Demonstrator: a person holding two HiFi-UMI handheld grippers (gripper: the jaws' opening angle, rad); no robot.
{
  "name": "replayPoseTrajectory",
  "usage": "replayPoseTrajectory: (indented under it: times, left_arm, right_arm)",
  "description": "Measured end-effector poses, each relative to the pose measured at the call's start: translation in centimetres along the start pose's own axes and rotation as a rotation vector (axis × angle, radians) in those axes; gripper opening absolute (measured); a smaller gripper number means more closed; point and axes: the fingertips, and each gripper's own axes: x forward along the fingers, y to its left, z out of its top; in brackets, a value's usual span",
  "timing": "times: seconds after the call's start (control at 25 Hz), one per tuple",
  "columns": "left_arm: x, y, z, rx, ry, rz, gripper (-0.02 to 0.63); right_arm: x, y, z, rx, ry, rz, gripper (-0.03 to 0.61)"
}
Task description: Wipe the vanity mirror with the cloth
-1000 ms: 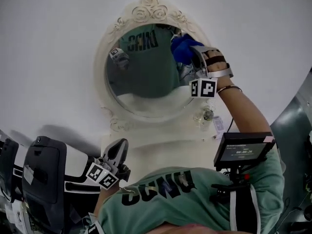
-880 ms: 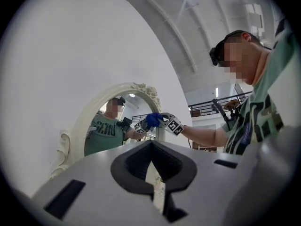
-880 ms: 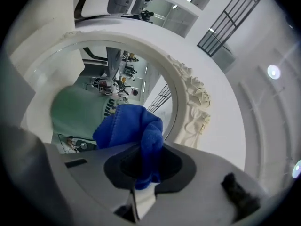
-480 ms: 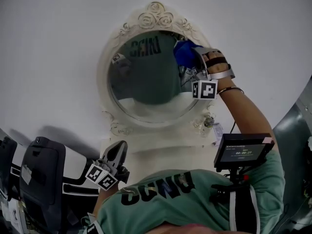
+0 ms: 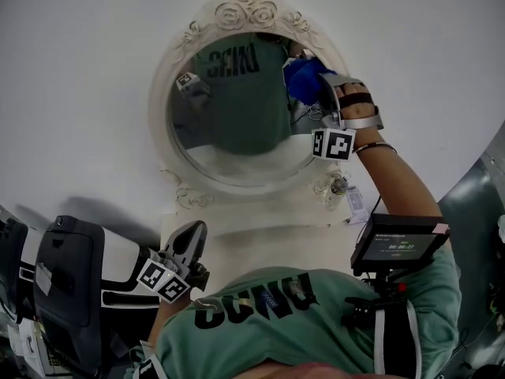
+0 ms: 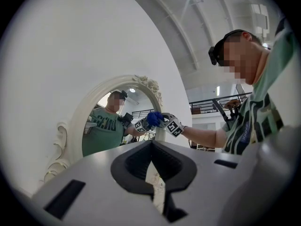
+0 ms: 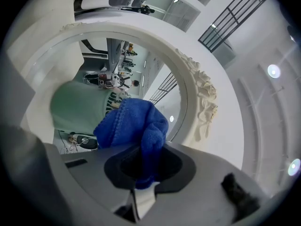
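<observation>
The blue cloth (image 5: pixel 303 78) is clamped in the right gripper (image 5: pixel 314 89), and it's pressed up against the glass of the vanity mirror (image 5: pixel 229 113) at roughly 2 o'clock on the oval, right by the inner edge of the ornate white frame. In the right gripper view the jaws of the right gripper (image 7: pixel 141 175) are seen closed on a fold of the cloth (image 7: pixel 134 124), with the rest bunched up in front of them. From the left gripper view, the cloth (image 6: pixel 154 118) is seen meeting its own reflection, so contact with the glass looks real. The left gripper (image 5: pixel 189 239) is kept well away from all that, down at about 7 o'clock from the mirror, near the white shelf (image 5: pixel 268 231) under it. Its jaws are brought together with nothing held between them. The green shirt (image 5: pixel 276 314) is reflected in the glass, and a small screen (image 5: pixel 398 243) is seen at 4 o'clock.
</observation>
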Motion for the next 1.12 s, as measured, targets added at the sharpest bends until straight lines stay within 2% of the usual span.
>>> replayPoseTrajectory:
  times: [0.32,0.56,0.68,0.84,0.92,1.12]
  left_arm:
    - [0.4,-0.4,-3.7,-0.064,0.096,-0.009,0.009]
    - [1.6,-1.7,-7.5,-0.135,0.178,-0.029,0.009]
    - [1.9,-1.8,-10.2,-0.179,0.216,-0.032,0.009]
    - [0.8,-0.1,-13.6,-0.216,0.268,0.001,0.009]
    - [-0.2,0.6,-14.3,-0.235,0.278,0.024,0.009]
    - [-1.9,1.5,-13.8,-0.245,0.255,0.055,0.009]
  right_arm:
    - [-5.4,11.3,-3.0,0.039,0.058,0.168,0.049]
    - [-10.7,19.7,-3.2,0.074,0.047,0.315,0.049]
    - [-13.4,26.6,-0.5,0.109,0.021,0.441,0.048]
    - [-14.4,35.2,6.4,0.194,-0.014,0.572,0.046]
    - [-14.6,36.6,8.0,0.211,-0.015,0.593,0.046]
    - [-14.7,36.8,8.4,0.199,-0.010,0.614,0.046]
